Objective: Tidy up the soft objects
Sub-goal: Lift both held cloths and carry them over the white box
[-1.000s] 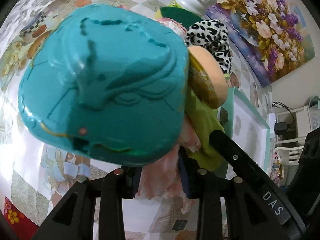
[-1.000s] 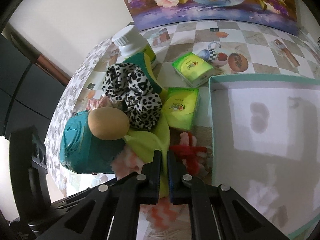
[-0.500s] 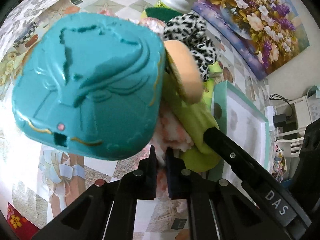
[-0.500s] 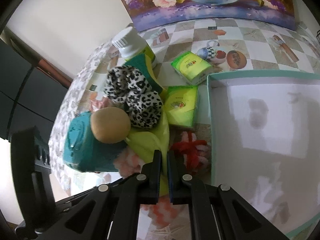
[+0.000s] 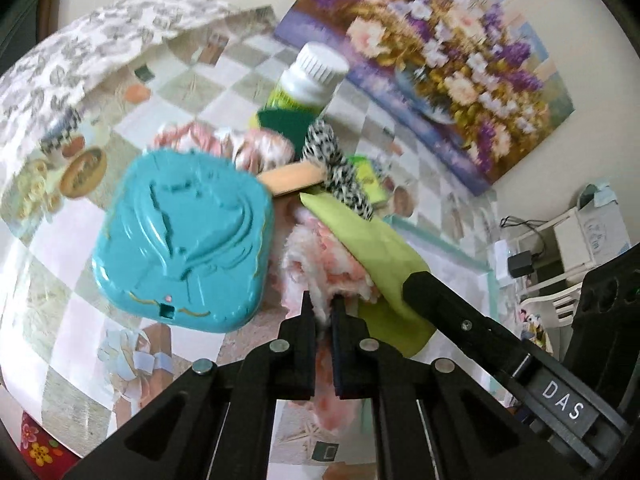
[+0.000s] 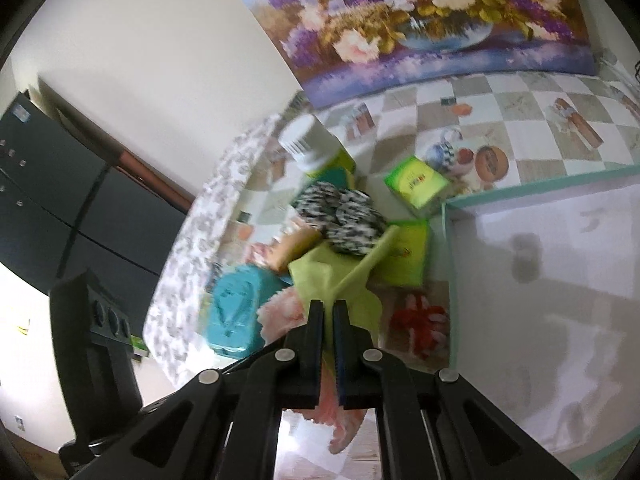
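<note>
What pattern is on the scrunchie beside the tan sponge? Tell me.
Black-and-white leopard print on the scrunchie; clearest in the right wrist view.

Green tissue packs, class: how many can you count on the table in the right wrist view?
2. One green tissue pack lies just behind the tray's far corner; the other lies nearer, against the tray's left wall, partly under the green cloth. Others may be hidden.

Left gripper [image 5: 320, 304] and right gripper [image 6: 328, 312] both clamped, jaws nearly together
</note>
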A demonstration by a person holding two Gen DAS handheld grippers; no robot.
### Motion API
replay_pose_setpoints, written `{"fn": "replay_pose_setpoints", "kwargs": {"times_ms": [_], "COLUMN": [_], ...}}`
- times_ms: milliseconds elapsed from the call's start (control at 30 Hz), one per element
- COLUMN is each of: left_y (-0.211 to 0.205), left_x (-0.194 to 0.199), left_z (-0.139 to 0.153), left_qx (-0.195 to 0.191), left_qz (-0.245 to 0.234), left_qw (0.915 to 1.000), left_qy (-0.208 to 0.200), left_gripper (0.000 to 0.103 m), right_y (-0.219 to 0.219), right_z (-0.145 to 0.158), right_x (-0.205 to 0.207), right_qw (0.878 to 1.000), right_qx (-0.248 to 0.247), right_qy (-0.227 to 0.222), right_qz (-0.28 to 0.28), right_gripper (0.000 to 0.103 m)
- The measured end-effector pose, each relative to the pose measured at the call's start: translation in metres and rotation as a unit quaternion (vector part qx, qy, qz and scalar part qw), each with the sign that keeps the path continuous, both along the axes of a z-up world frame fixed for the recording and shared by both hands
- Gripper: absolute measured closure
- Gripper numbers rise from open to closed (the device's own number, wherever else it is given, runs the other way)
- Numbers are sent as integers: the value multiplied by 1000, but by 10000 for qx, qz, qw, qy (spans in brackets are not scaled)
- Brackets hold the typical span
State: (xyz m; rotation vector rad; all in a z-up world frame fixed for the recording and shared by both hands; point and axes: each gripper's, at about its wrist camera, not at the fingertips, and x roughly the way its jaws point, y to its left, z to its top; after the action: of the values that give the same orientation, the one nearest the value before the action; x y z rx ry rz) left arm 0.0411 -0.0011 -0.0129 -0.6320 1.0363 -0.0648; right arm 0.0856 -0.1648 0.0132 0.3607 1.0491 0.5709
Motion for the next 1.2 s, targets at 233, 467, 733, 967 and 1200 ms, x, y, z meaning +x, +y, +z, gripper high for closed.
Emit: {"fn": "replay_pose_setpoints", "kwargs": {"times_ms": [233,467,733,967,1200], "left_y": [10,21,25,-2,-48], "left_x": [-4,-9,-23,-28,-12], "left_z": [21,40,78,113,144], "left_qx": [82,234,530,723,925], "left_qz": [213,452,499,107,-459], "left_qw": [9989,9960,9883,9820,9755], "left_qy": [-410,-735,-1338,-1739,-1942], "left_gripper": [98,98,98,98,98], "right_y": [-2,-7,-35,-79,-134], "right_z": [24,50,85,121,133], "right_x": [-7,-17,-25,-33,-56], "right_qw": [9992,9968,9903,9789,9621], "right_qx": [308,525,812,1044,771], "right_qy": [-261,-603,-1078,-1513,-1912], "right_qz": [50,27,-314,-894,-1783], "right_gripper": [98,98,98,98,98]}}
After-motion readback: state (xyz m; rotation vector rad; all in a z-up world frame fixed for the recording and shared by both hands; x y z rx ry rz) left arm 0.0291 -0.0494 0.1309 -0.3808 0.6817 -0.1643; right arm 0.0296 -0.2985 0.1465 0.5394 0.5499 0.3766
